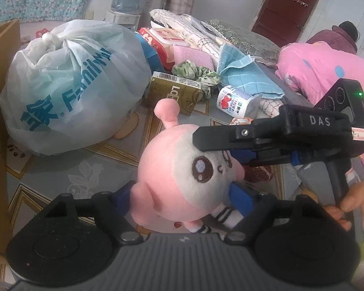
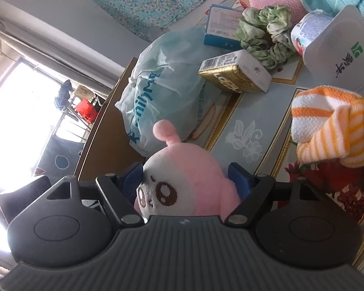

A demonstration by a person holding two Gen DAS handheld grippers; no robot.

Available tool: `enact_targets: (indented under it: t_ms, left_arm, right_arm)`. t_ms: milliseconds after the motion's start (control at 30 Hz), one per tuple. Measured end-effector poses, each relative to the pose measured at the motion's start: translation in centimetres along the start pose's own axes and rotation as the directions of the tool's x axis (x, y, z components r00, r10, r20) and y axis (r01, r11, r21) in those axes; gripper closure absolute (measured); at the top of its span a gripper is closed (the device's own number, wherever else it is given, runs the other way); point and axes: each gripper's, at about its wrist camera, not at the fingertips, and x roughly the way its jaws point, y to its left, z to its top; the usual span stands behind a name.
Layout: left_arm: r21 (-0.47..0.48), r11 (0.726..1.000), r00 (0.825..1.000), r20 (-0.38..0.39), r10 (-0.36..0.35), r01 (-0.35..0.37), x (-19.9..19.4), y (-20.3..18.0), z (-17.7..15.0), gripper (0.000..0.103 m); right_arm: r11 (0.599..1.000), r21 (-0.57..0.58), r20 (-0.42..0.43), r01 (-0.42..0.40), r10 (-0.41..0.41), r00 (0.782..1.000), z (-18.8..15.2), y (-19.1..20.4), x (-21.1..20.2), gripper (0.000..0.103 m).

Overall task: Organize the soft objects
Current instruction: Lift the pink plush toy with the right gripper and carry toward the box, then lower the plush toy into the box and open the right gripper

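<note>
tied plastic bag [image 1: 68,89] | gold carton [image 1: 174,92] beside it | yogurt cup [image 1: 233,104]

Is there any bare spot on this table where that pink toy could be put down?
Yes: the patterned cloth lies bare between the tied plastic bag and the pink plush toy. Behind the gold carton it is crowded: yogurt cup, green scrunchie, blue towel, boxes.
</note>
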Motion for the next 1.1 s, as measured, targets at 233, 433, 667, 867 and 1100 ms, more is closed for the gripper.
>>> enact_targets:
  t_ms: [233,433,667,867,1100]
  left_arm:
    - [0.009,1.000,1.000,0.016,0.018,-0.018,-0.5,-0.5,0.1,0.025]
    - [0.042,0.998,0.995,0.089,0.038,-0.042,-3.4,-1.3,0.9,0.025]
    - [0.052,0.984,0.960,0.231,0.155,-0.171,-10.5,-0.6,3.6,0.025]
    - [0.000,0.960,0.922,0.278,0.271,-0.282,-15.5,3.6,7.3,0.025]
    - [-0.124,0.931,0.906,0.219,0.363,-0.343,-17.1,12.1,13.2,0.025]
  right_arm:
    - [1.000,0.012,0.019,0.000,0.000,1.000,-0.3,0.1,-0.3,0.027]
    - [0.999,-0.027,0.054,-0.031,0.032,0.998,0.5,2.6,-1.6,0.027]
    - [0.973,-0.179,0.051,-0.149,0.161,0.986,4.2,10.1,-0.4,0.027]
    - [0.929,-0.270,-0.045,-0.252,0.249,0.967,8.9,17.4,5.0,0.027]
    - [0.912,-0.296,-0.167,-0.285,0.244,0.955,15.7,24.1,15.4,0.026]
